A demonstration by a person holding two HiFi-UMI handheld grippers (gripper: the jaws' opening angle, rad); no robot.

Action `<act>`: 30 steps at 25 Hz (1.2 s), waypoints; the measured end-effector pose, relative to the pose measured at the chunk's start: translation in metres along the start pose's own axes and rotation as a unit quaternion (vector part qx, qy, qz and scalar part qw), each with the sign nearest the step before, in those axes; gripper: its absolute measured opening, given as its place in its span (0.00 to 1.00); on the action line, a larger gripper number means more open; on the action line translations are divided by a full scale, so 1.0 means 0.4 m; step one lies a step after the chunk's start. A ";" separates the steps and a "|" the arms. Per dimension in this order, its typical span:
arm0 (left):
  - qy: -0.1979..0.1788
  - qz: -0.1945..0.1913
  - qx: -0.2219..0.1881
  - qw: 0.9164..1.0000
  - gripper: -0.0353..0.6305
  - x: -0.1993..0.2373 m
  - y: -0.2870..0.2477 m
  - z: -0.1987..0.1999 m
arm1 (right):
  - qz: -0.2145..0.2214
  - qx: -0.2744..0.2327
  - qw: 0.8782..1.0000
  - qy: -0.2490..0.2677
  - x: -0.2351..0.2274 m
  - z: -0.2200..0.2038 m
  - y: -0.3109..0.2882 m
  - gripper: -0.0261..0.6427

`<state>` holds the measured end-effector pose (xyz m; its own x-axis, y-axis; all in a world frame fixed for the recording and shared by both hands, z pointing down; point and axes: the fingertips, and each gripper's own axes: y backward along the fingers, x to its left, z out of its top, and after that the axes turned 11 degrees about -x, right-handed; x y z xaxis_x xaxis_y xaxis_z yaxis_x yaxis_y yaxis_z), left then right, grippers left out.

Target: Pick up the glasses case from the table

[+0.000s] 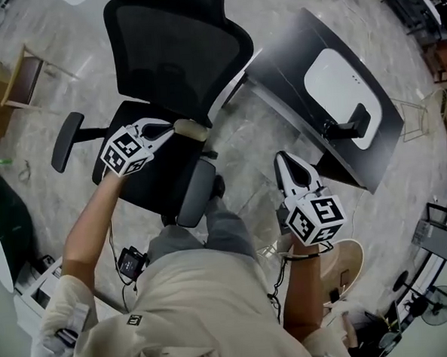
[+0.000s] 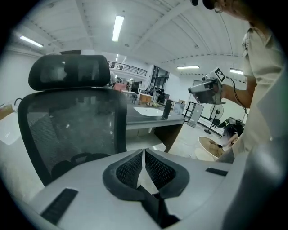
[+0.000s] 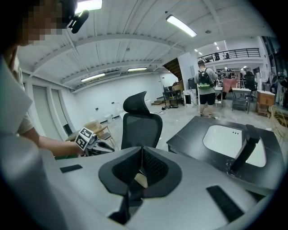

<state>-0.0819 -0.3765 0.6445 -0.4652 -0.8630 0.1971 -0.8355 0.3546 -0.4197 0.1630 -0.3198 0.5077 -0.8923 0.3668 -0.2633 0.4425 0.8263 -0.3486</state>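
Note:
A dark table [image 1: 291,56] stands at the upper right of the head view. On it lie a white rounded flat thing [image 1: 339,88], also seen as a white shape [image 3: 227,139] in the right gripper view, and a small black upright stand [image 1: 348,125]. I cannot tell which of them is the glasses case. My right gripper [image 1: 285,161] hovers short of the table's near edge, jaws shut and empty. My left gripper [image 1: 167,127] is over the black office chair [image 1: 177,41], its jaws shut with nothing between them. Each gripper shows in the other's view: the right gripper [image 2: 204,92] and the left gripper [image 3: 92,143].
The chair's mesh back [image 2: 72,130] fills the left gripper view. A round wooden stool [image 1: 349,260] stands by my right leg. A wooden frame [image 1: 21,77] sits at the far left and a fan [image 1: 435,304] at the lower right. A person with a backpack [image 3: 207,87] stands far off.

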 end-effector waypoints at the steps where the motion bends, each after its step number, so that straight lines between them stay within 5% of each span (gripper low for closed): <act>1: 0.000 -0.003 0.008 1.000 0.08 0.010 -0.021 -0.023 | -0.003 0.005 1.000 -0.004 -0.013 -0.016 -0.001 0.08; 18: -0.017 -0.018 0.143 0.989 0.27 0.131 -0.288 -0.436 | -0.048 0.083 0.993 -0.063 -0.168 -0.286 0.022 0.08; 30: -0.108 -0.054 0.254 0.960 0.49 0.183 -0.439 -0.707 | -0.075 0.136 0.984 -0.089 -0.241 -0.453 0.056 0.08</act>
<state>-0.0517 -0.4002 0.9833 -0.2672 -0.9587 0.0977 -0.5995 0.0860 -0.7958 0.2428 -0.2591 0.6883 -0.9301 0.1486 -0.3359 0.3363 0.7121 -0.6163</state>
